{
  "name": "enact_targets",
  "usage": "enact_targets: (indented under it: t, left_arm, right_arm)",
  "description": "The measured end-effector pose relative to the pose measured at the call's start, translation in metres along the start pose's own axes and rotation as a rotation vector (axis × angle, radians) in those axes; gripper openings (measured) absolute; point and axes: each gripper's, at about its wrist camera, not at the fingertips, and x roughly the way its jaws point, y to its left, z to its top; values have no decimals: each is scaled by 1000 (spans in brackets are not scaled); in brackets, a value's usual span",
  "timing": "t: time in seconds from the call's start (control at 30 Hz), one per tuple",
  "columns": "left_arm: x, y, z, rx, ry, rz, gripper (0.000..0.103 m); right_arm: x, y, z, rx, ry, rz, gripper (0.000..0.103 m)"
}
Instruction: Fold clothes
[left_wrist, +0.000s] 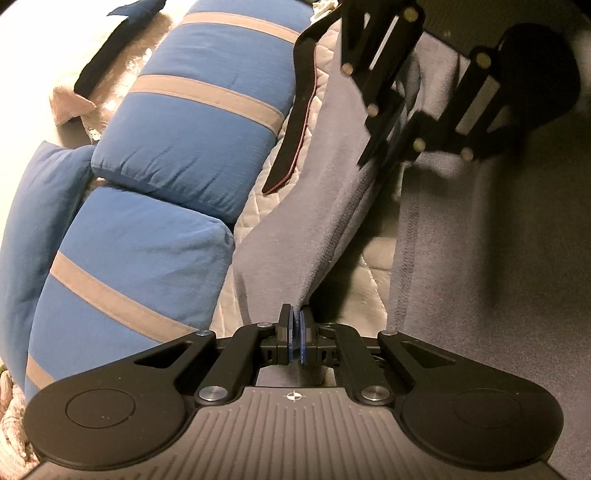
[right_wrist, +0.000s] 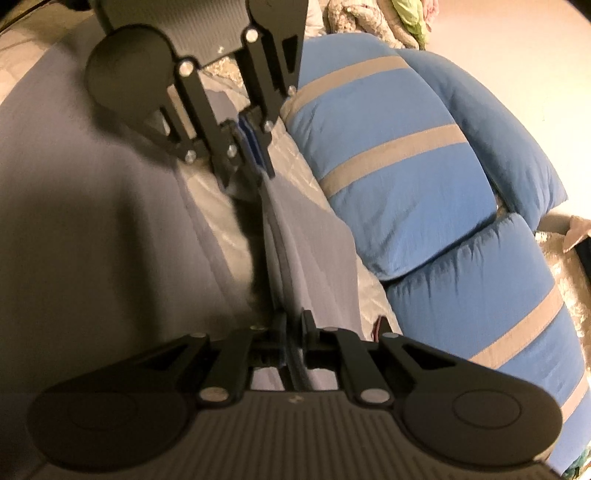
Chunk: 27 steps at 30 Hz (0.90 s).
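A grey-blue garment (left_wrist: 480, 258) lies spread on a quilted cream bedspread (left_wrist: 369, 273). One edge of it is lifted into a ridge (right_wrist: 284, 251) that runs between the two grippers. In the left wrist view my left gripper (left_wrist: 296, 325) is shut on the near end of this edge; it also shows at the top of the right wrist view, the left gripper (right_wrist: 251, 162) pinching the cloth. My right gripper (right_wrist: 293, 325) has its jaws slightly apart, with the cloth edge lying loose between them. Across the garment, the right gripper (left_wrist: 384, 147) hangs over the far end of the ridge.
Blue pillows with grey stripes (left_wrist: 192, 122) (right_wrist: 424, 177) are stacked along the bed beside the garment. A dark strap with a red edge (left_wrist: 291, 122) lies on the quilt between pillows and garment. Another dark cloth (left_wrist: 107, 59) rests far left.
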Motion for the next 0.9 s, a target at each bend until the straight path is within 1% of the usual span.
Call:
enact_targets:
  t: [0.1, 0.17, 0.2, 0.23, 0.27, 0.6, 0.63, 0.67, 0.7, 0.73, 0.9]
  left_arm:
    - [0, 0, 0, -3, -4, 0, 4]
    - [0, 1, 0, -6, -7, 1, 4]
    - [0, 2, 1, -8, -8, -1, 4]
    - [0, 2, 1, -9, -9, -1, 4]
    - [0, 1, 1, -8, -10, 0, 4]
    - [-2, -2, 3, -3, -10, 2, 5]
    - [-2, -2, 3, -5, -10, 1, 5]
    - [-2, -2, 4, -6, -9, -1, 5]
    - [-2, -1, 4, -6, -8, 0, 5]
    - [-2, -1, 4, -6, -7, 1, 5]
    - [-4, 2, 5, -26, -6, -2, 5]
  right_arm:
    - [7, 0, 8, 9, -20, -6, 16]
    - [11, 1, 14, 12, -33, -3, 14]
    - [13, 2, 16, 12, -40, -2, 12]
    - [14, 3, 18, 12, -47, 1, 6]
    - [15, 5, 19, 12, -51, 4, 5]
    - [-3, -7, 18, 21, -46, 79, 5]
    - [-4, -6, 18, 18, -44, 79, 21]
    - [-4, -5, 18, 10, -46, 64, 29]
    - [-5, -3, 17, 1, -50, 48, 43]
    - [-5, 0, 16, -10, -60, 31, 50]
    - [0, 10, 17, -44, -66, 1, 49]
